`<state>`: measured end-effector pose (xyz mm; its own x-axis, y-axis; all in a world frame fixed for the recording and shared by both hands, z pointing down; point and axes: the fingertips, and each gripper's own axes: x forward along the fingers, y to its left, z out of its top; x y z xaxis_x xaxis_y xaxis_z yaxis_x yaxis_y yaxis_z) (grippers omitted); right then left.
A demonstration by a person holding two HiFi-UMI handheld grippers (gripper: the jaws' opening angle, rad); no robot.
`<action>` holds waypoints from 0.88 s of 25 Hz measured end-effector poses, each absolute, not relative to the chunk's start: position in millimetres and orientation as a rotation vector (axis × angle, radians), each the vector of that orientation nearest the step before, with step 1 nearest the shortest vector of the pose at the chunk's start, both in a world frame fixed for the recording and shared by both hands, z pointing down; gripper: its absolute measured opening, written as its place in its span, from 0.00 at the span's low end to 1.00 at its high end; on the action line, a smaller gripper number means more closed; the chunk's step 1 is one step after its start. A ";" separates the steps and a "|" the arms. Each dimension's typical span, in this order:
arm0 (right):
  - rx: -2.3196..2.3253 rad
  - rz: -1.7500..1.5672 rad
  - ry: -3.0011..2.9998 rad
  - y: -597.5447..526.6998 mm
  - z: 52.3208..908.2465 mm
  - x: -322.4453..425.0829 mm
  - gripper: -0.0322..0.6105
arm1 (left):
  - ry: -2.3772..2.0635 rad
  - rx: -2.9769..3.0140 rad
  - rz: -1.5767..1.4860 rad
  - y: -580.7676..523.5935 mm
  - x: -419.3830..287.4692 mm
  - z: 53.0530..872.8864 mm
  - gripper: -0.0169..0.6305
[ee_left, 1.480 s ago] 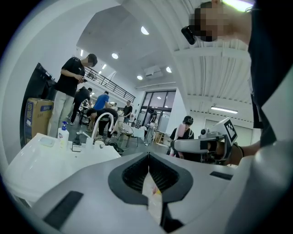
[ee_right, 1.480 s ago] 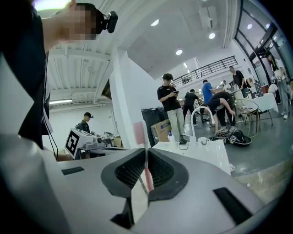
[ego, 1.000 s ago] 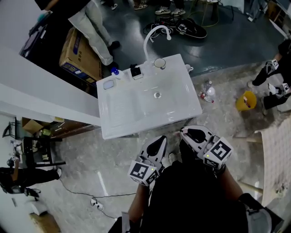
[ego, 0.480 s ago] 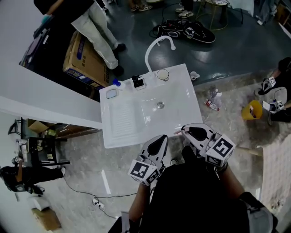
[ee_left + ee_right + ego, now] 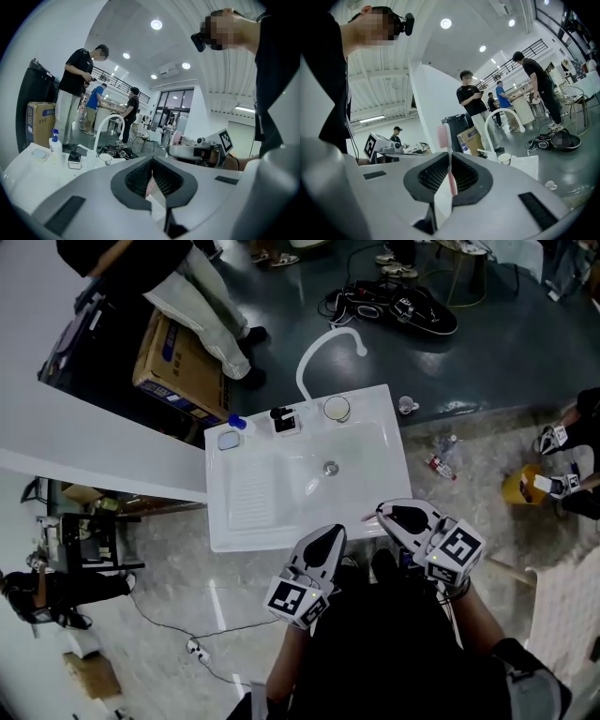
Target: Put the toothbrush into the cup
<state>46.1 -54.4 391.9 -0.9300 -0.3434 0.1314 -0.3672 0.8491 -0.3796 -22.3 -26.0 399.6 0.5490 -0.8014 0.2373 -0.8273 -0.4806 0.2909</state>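
Observation:
A white sink unit (image 5: 253, 521) stands ahead, with a curved white faucet (image 5: 314, 348) at its back. The cup (image 5: 337, 409) sits on the back rim beside the faucet; it also shows as the cup (image 5: 504, 159) and the cup (image 5: 106, 159). My right gripper (image 5: 382, 515) is shut on a pink toothbrush (image 5: 443, 133), whose bristle head sticks up above the jaws. That gripper hovers at the sink's front right edge. My left gripper (image 5: 330, 536) hovers at the front edge with its jaws shut and nothing seen in them.
On the sink's back rim are a blue-capped bottle (image 5: 236, 423), a black holder (image 5: 284, 419) and a soap dish (image 5: 228, 440). A cardboard box (image 5: 178, 357) and a standing person (image 5: 202, 296) lie beyond. A mug (image 5: 407, 406), a bottle (image 5: 441, 465) and a yellow bucket (image 5: 518, 486) are on the floor.
Both grippers have come forward toward the sink and now reach its front edge. The right gripper still holds the toothbrush.

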 end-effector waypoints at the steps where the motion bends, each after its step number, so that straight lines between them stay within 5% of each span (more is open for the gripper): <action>1: 0.569 0.633 -2.961 -57.9 394.0 45.1 0.10 | -1.340 2.412 0.097 -27.6 -24.9 400.0 0.04; 22: 0.729 0.630 -2.972 -119.1 376.0 -22.2 0.10 | -1.253 2.483 0.036 -98.9 -97.6 395.2 0.04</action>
<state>-22.2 -119.1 376.0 -0.8909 -0.4406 0.1101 -0.4474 0.8098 -0.3795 -97.6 -98.9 395.2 0.6069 -0.7739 0.1811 -0.7829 -0.5429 0.3038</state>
